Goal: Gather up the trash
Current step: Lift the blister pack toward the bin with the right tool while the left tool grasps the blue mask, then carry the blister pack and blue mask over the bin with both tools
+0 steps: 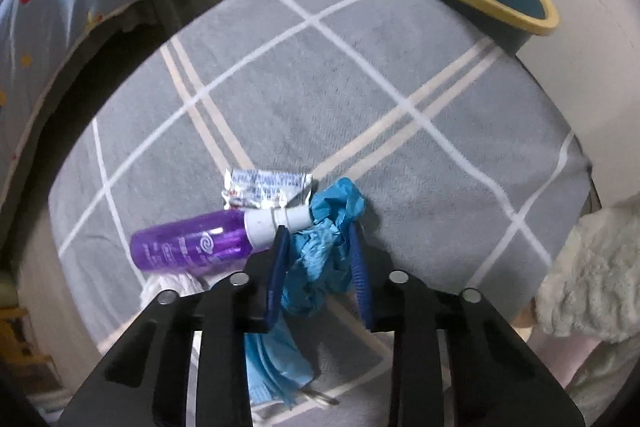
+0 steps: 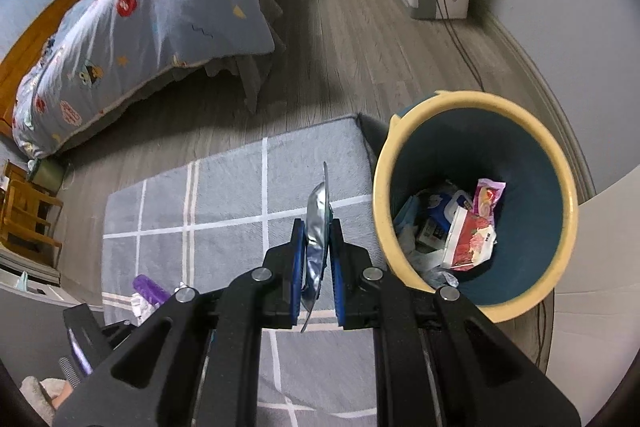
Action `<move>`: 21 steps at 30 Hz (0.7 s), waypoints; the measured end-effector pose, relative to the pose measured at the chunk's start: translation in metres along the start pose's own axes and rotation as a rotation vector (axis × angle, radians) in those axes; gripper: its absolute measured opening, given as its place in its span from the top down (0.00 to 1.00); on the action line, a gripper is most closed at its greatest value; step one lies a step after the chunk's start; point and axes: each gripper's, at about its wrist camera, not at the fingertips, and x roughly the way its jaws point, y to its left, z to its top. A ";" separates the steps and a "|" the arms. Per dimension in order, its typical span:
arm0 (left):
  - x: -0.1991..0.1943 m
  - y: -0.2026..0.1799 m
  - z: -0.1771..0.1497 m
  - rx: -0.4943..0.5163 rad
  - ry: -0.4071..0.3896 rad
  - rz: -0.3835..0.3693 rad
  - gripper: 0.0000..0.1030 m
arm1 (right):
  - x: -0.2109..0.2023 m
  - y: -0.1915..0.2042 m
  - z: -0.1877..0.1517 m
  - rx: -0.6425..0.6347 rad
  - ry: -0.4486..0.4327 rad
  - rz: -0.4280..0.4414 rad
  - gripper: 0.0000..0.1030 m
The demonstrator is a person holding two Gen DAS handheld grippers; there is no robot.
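While we are pinching the crumpled blue plastic bag (image 1: 328,247) between the pads of our left gripper (image 1: 318,247), it is bunching up soft and nearly weightless, so we are judging that a hold on the thick wad in the middle will serve better than one on a loose trailing end, which could slip free. Just beside the bag, on the grey checked rug (image 1: 360,87), a purple bottle (image 1: 192,243) is lying on its side with its white cap touching the bag, and a small crinkled foil wrapper (image 1: 266,189) is resting right behind it; the bottle looks stiff and smooth, likely to roll, while the wrapper is thin and flat. Our right gripper (image 2: 318,251) is clamping a silver foil pouch (image 2: 318,227) edge-on, its jaws closed tight on the light, springy sheet. Farther off, at the rug's far corner, the bin (image 2: 560,187) with the yellow rim is standing open, already holding packets and paper.
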 end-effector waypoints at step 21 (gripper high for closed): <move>-0.084 0.015 0.055 -0.139 -0.262 0.044 0.72 | -0.102 -0.072 -0.004 0.096 -0.194 -0.016 0.89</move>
